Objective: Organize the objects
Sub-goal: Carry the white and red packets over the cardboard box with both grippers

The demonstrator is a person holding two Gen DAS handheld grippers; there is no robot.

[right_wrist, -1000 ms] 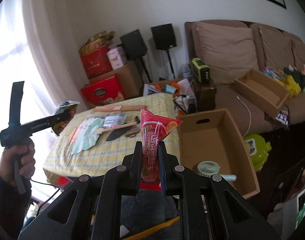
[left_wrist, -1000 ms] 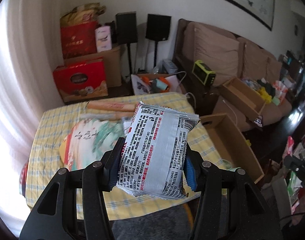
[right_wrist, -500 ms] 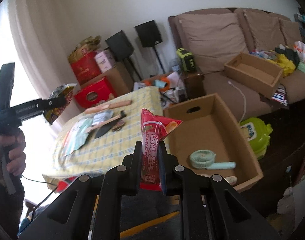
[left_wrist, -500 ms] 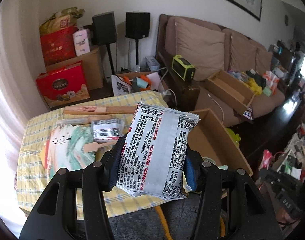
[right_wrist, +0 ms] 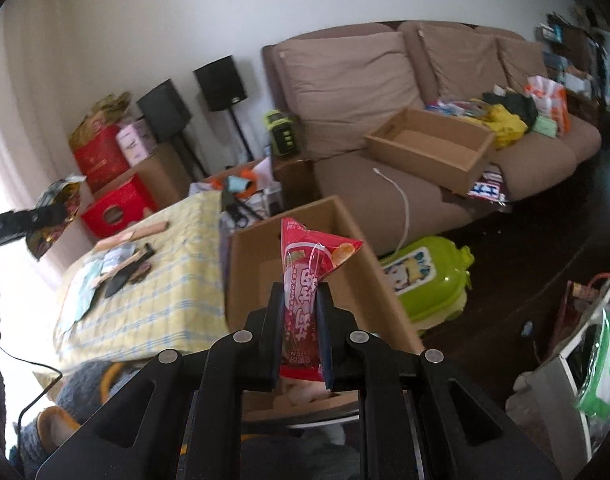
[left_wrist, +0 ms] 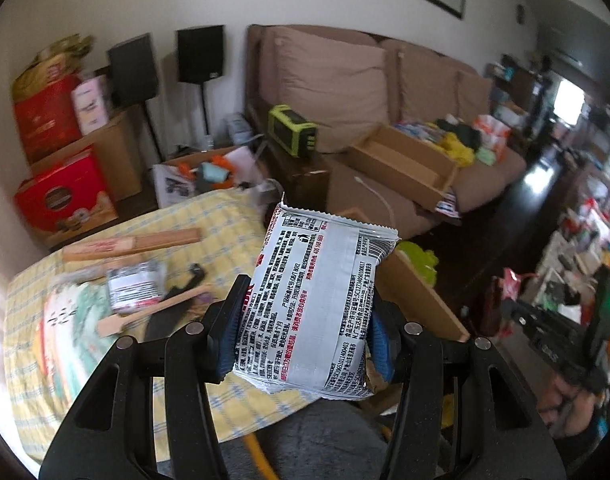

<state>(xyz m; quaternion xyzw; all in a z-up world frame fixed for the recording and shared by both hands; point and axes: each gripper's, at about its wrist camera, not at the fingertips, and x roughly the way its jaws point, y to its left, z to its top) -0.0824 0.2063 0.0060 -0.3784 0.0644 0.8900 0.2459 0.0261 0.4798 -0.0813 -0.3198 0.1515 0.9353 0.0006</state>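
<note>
So the left gripper (left_wrist: pixel 305 332) is clamped on a silver snack packet (left_wrist: pixel 319 300), back side facing the camera with all the small print and a barcode, held upright over the near edge of the table with the yellow checked cloth (left_wrist: pixel 145 224). Right gripper (right_wrist: pixel 300 332) is squeezed tight on a thin red snack pouch (right_wrist: pixel 305 276), also upright, and it sits right in front of the open cardboard box (right_wrist: pixel 249 272) that stands just right of the table. I think the pouch is above the box rather than in it, but the fingers block the box floor, so can't say for sure.

Left on the cloth: a long wooden box (left_wrist: pixel 133 242) at the far side, a small packet (left_wrist: pixel 133 288), a wooden spatula (left_wrist: pixel 145 314), something black (left_wrist: pixel 169 312) and a painted fan (left_wrist: pixel 69 320) near the left edge. It's all a bit blurry. Behind is a brown sofa (right_wrist: pixel 345 80) with a second cardboard tray (right_wrist: pixel 429 148) on the seat, and a green toy case (right_wrist: pixel 425 276) on the floor right of the box.
</note>
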